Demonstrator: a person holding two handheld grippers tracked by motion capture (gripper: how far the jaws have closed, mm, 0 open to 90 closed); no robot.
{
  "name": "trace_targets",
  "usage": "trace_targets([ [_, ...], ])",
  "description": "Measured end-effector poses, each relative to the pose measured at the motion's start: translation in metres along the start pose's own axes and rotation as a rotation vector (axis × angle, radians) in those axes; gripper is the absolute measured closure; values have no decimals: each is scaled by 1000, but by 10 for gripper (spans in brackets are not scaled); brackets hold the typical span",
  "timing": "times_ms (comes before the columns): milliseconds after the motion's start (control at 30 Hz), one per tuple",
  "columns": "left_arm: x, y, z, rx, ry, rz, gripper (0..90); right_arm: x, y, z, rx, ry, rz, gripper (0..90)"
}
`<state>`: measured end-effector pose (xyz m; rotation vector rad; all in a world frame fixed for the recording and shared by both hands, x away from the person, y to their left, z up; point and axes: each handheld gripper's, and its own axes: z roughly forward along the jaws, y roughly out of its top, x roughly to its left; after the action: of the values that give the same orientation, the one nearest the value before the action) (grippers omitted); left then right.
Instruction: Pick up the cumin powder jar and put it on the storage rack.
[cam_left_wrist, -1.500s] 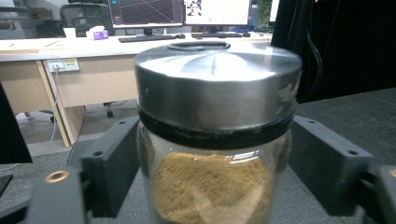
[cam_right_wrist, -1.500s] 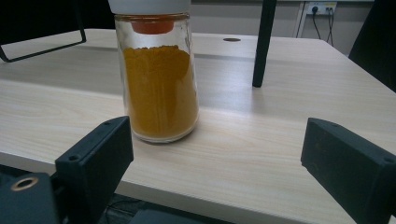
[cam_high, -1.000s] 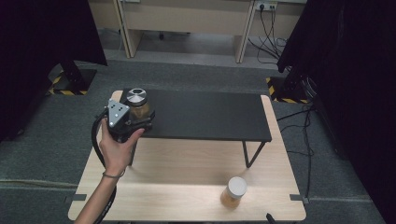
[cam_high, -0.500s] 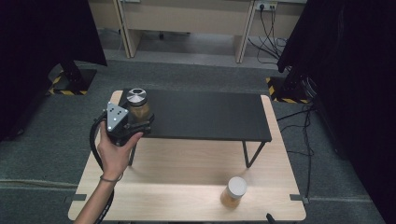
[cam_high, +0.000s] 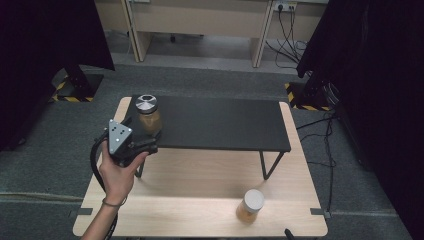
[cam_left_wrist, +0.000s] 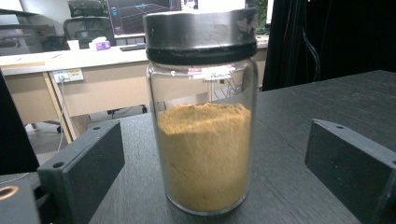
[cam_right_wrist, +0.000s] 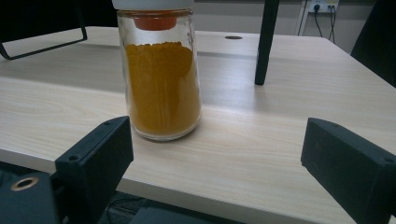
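Your left gripper sits at the near left corner of the black shelf, held in your left hand. Its jaws are released and stand wide apart, level with the shelf top. In the left gripper view, the dark-lidded jar stands upright on the shelf between the two jaws, touching neither; there is a clear gap on each side. The jar holds a tan powder that fills roughly the lower half of the glass. In the high view the same jar stands at the far left end of the shelf, just beyond the gripper.

Step in hand, as judged: either the approach before a grasp or the release after a placement. The jaws are not loaded.

If you are picking up: advance until the jaws flank the widest part of the glass below the lid, then close evenly. Keep the jar upright; it stands near the shelf's left edge.

Your right gripper is also released. Its jaws point at the white-lidded jar of orange powder, which stands upright on the wooden table at the near right, ahead of the jaws and untouched. One shelf leg stands behind it.
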<state>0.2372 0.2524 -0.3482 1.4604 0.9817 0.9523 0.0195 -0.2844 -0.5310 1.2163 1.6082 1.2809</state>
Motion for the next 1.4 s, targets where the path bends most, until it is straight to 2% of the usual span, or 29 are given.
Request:
trace_targets([
  [233, -4, -9, -17, -32, -5, 5, 41, 0, 0, 0, -4, -1, -1, 95],
  [300, -6, -13, -21, -48, -3, 21, 41, 0, 0, 0, -4, -2, -1, 94],
  [467, -7, -20, -30, -56, -13, 17, 42, 0, 0, -1, -6, -5, -1, 94],
  [900, -11, -43, -51, -29, -22, 37, 41, 1, 1, -1, -5, -5, -2, 94],
  [1133, -14, -60, -54, -3, -24, 34, 42, 2, 1, -1, -6, -6, -3, 94],
  [1400, -17, -72, -57, 19, -25, 42, 41, 2, 1, -1, -3, -4, -4, 95],
])
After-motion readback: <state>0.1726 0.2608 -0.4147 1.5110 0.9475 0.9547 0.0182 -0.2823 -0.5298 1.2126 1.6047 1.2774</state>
